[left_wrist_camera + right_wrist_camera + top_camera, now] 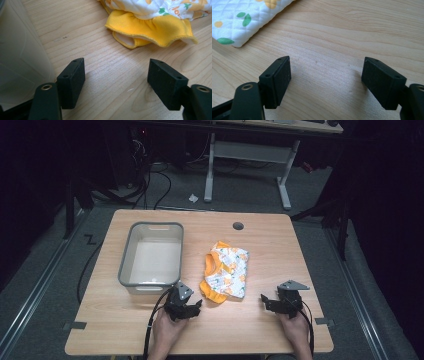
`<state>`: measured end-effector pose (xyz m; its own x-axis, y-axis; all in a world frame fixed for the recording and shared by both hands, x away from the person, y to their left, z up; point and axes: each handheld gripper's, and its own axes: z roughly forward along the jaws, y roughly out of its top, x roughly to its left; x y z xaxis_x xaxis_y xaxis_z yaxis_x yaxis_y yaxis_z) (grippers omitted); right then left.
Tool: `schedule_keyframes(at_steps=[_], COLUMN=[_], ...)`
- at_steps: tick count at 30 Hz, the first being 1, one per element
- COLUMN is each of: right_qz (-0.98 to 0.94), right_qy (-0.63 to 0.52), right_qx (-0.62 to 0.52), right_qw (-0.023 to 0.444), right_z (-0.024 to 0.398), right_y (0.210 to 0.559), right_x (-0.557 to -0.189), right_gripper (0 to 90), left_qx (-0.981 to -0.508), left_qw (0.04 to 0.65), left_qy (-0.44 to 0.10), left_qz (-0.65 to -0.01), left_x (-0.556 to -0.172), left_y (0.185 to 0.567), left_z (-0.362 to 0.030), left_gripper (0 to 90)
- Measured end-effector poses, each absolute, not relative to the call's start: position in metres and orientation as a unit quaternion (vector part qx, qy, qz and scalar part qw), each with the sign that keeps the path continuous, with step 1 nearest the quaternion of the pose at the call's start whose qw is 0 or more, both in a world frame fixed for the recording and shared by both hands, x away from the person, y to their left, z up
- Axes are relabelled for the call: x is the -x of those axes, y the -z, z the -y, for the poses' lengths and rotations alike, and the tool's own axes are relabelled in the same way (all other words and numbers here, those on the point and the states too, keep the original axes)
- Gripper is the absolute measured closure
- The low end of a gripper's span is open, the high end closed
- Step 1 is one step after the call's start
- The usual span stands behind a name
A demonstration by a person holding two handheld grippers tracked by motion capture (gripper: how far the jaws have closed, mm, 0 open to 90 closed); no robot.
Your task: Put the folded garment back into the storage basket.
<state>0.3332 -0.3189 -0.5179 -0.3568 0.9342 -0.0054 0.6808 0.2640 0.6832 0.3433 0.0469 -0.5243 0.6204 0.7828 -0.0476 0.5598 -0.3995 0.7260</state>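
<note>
While both gripper views crop the folded baby garment (226, 276) at the frame top, the high view shows it whole: white quilted fabric, orange-green print, yellow ruffled trim, lying mid-surface (260, 330) right of the grey plastic bin (131, 256). Left gripper (191, 309) and right gripper (266, 301) sit just short of it, jaws wide apart, holding nothing.

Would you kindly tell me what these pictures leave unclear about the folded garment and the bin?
- Garment: its folds hide what kind of clothing it is; the left gripper view's top edge cuts it off.
- Bin: the near wall hides part of its floor in the high view; blurred in the left gripper view.
</note>
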Motion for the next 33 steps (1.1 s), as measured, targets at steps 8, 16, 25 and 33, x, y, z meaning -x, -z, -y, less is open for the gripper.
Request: schedule_keyframes(at_steps=[8,16,25,33], right_qz=[-0.767,-0.767,-0.767,-0.767], right_qy=[-0.301,-0.301,-0.301,-0.301], right_qx=[-0.526,-0.526,-0.526,-0.526], right_qw=[0.211,0.211,0.211,0.211], right_z=[0.3189,0.3189,0.3189,0.3189], right_y=[0.5179,0.5179,0.5179,0.5179], right_x=[-0.3334,-0.3334,-0.3334,-0.3334], right_gripper=[23.7,23.8,23.7,23.7], left_qx=[-0.818,-0.820,-0.821,-0.821], left_qw=[0.370,0.366,0.365,0.365], left_qy=[-0.148,-0.151,-0.153,-0.153], left_qz=[-0.415,-0.413,-0.412,-0.411], left_x=[-0.3445,-0.3440,-0.3440,-0.3439], left_y=[0.5243,0.5243,0.5243,0.5244], left_z=[-0.0489,-0.0478,-0.0477,-0.0474], left_gripper=[30.6,30.2,30.3,30.3])
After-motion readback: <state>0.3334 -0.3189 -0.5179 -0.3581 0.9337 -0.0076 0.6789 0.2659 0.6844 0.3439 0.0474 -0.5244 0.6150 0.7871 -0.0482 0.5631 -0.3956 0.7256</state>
